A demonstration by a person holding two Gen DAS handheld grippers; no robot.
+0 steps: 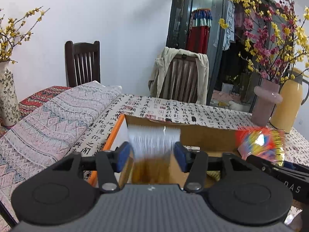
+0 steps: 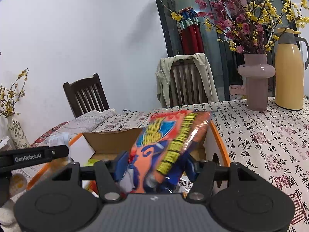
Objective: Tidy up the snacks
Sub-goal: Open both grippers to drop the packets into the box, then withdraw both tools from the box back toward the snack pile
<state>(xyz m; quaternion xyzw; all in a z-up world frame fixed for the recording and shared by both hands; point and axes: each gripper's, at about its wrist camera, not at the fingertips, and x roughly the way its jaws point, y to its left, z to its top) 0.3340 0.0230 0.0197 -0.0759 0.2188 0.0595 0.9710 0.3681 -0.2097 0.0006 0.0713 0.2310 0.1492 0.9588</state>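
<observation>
An open cardboard box (image 1: 202,135) with orange edges (image 2: 218,135) lies on the table. My left gripper (image 1: 153,156) hovers over its left part. A clear packet (image 1: 152,143) with a white top and brown contents sits between its blue pads (image 1: 124,154), streaked vertically by blur while the pads are sharp; the jaws stand apart from it. My right gripper (image 2: 154,164) is shut on an orange-red snack bag (image 2: 170,135) with blue and yellow print, held tilted over the box's right part. That bag (image 1: 258,143) shows blurred in the left wrist view.
Other packets (image 2: 185,183) lie in the box. A pink vase (image 2: 255,81) with flowers and a yellow thermos jug (image 2: 288,71) stand at the back right. A folded patterned cloth (image 1: 58,112) and a floral vase (image 1: 7,96) sit left. Two chairs (image 1: 83,63) stand behind the table.
</observation>
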